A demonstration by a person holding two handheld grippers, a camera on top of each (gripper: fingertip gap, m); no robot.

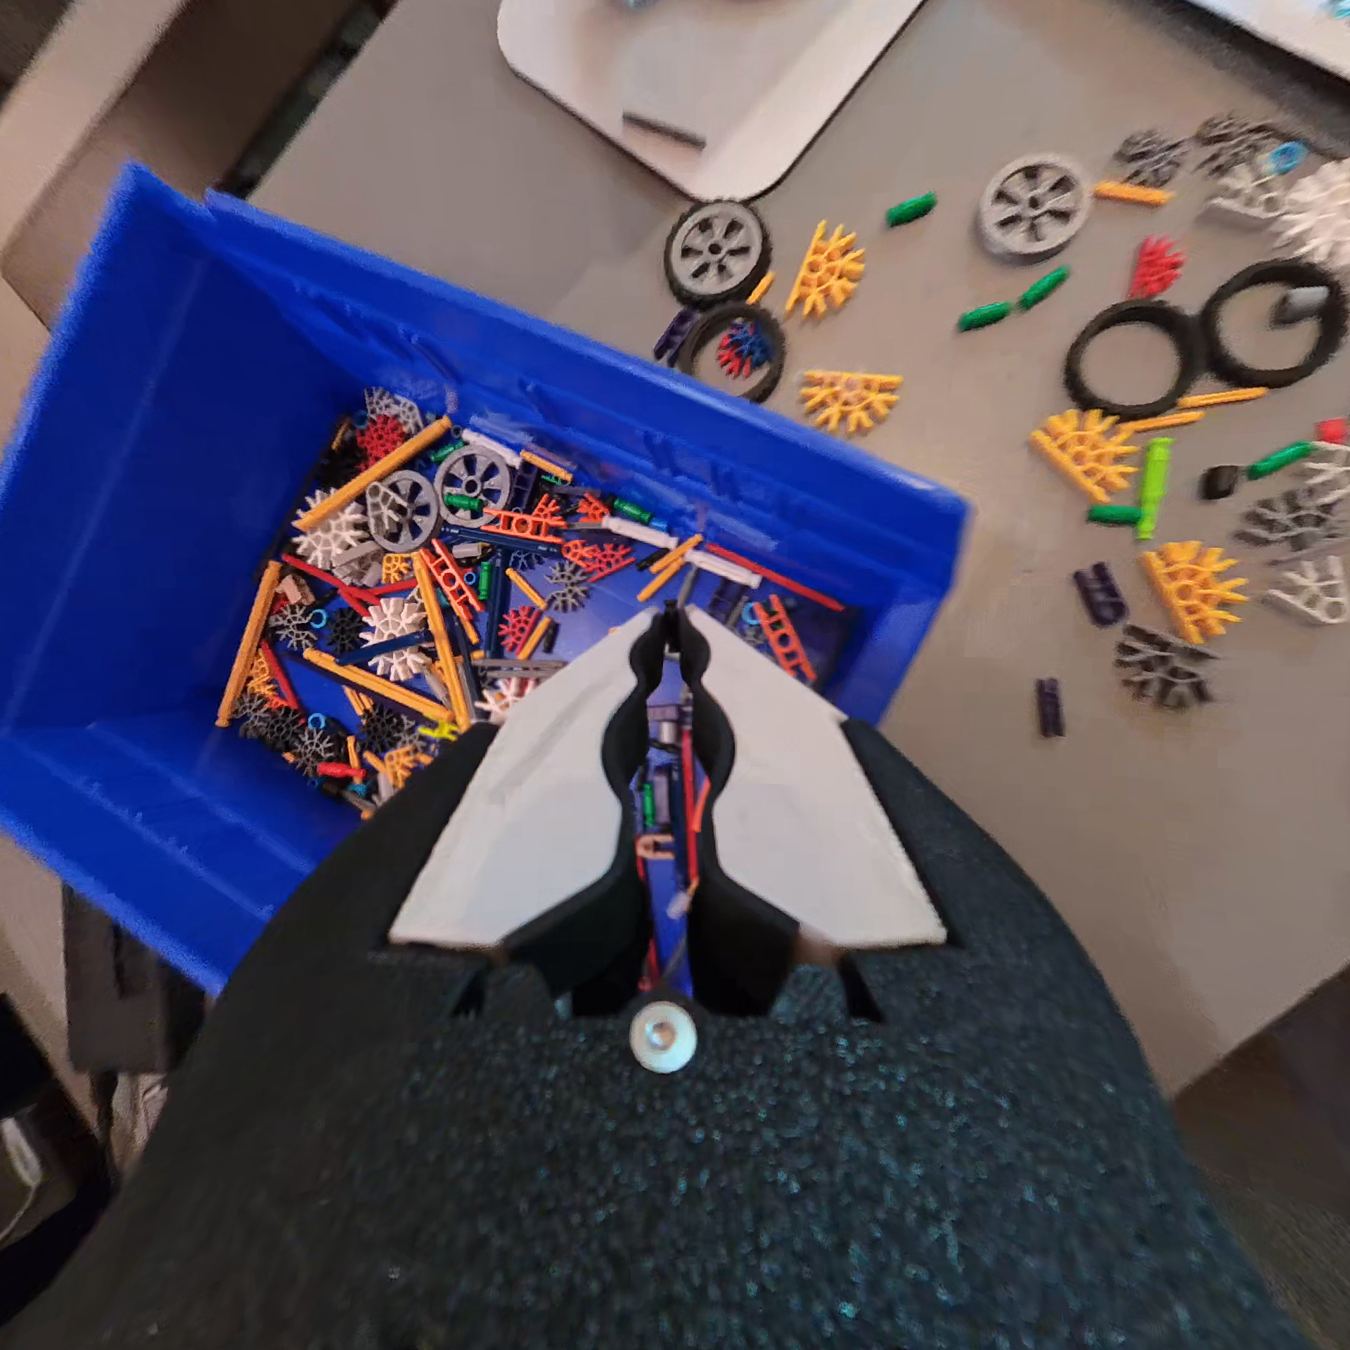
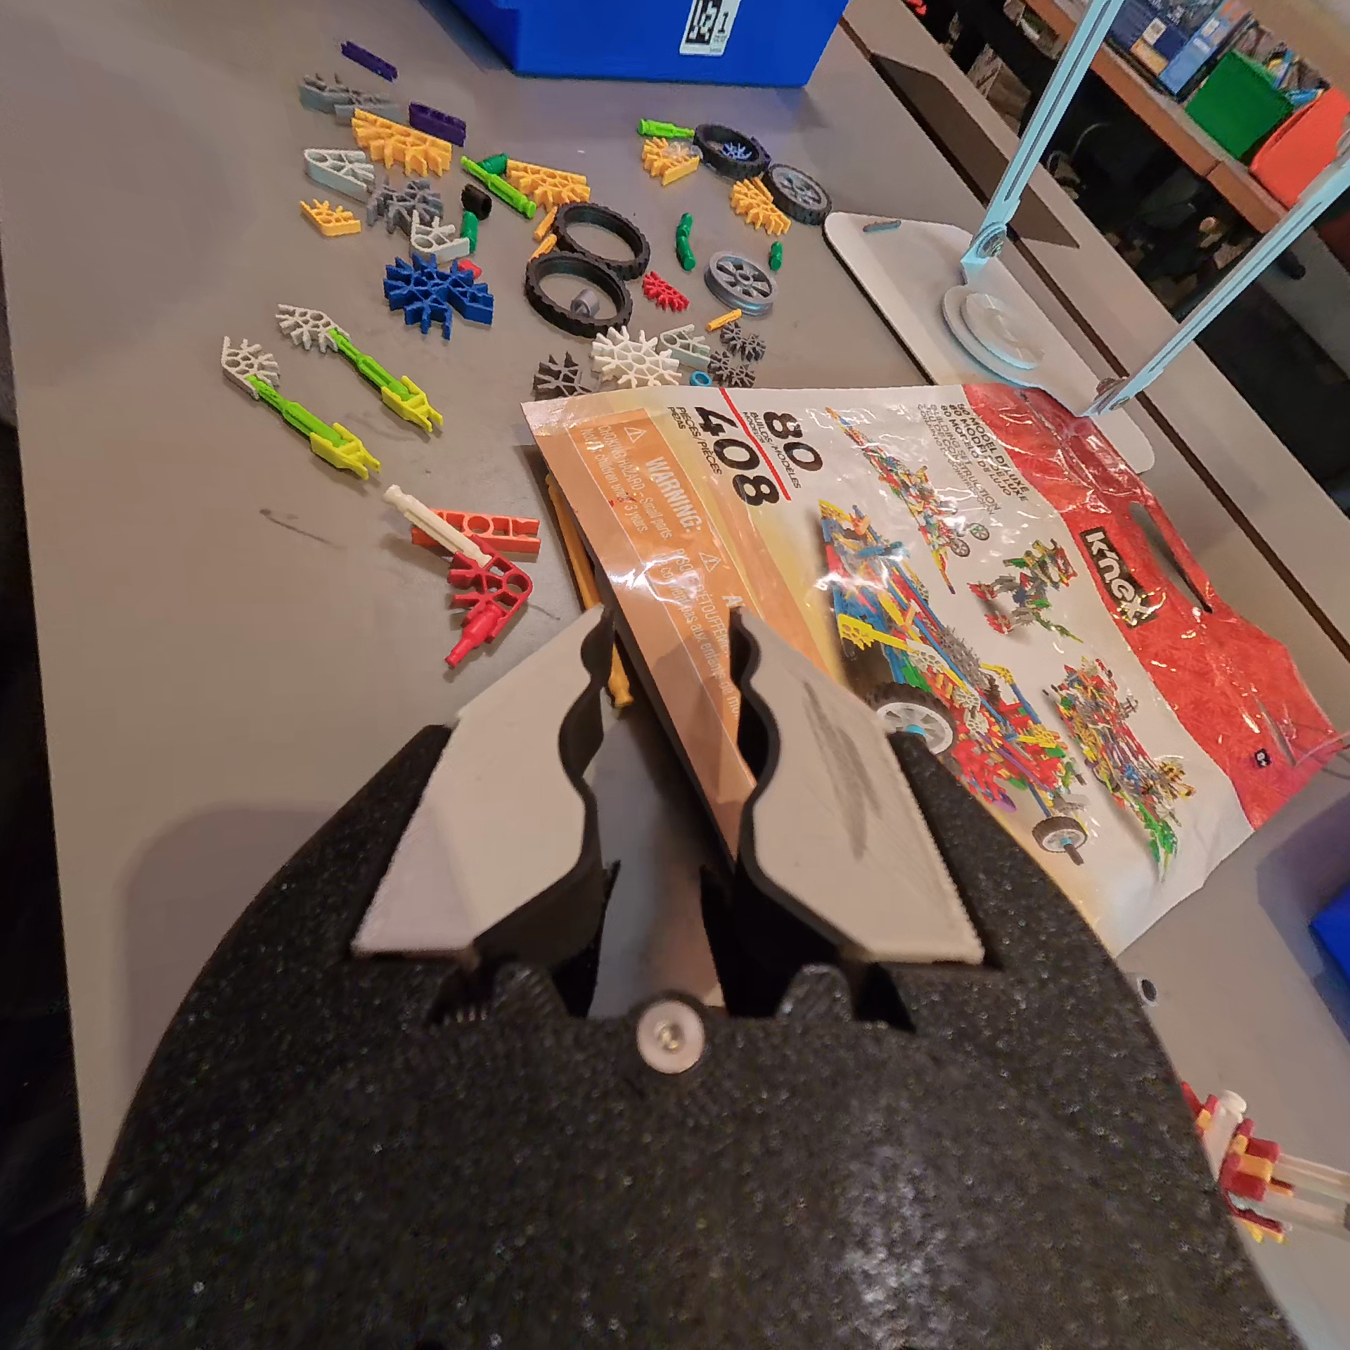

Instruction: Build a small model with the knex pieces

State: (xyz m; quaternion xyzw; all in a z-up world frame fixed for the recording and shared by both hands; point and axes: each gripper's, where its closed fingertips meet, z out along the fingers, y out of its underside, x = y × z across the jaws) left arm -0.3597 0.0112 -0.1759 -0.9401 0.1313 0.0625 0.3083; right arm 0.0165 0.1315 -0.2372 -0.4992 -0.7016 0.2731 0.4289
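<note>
My left gripper (image 1: 668, 621) hangs over the near right part of a blue bin (image 1: 146, 453) that holds a heap of rods, connectors and wheels (image 1: 409, 584). Its jaws meet at the tips, and a thin grey rod (image 1: 689, 584) sticks out from between them. My right gripper (image 2: 668, 628) is open and empty, low over the near left edge of a printed plastic toy bag (image 2: 913, 584) on the grey table (image 2: 219, 657). Yellow rods (image 2: 577, 548) poke out from under that edge, one of them between the fingers.
Loose pieces lie on the table: black tyres (image 2: 599, 241), grey wheels (image 2: 741, 285), yellow connectors (image 2: 402, 142), a blue connector (image 2: 438, 288), two green-rod assemblies (image 2: 307, 416) and a red and white assembly (image 2: 482, 577). A white lamp base plate (image 2: 906, 292) stands at the right. The bin also shows at the top of the right wrist view (image 2: 643, 44). Some 40 centimeters of space lies between my two pairs of fingers.
</note>
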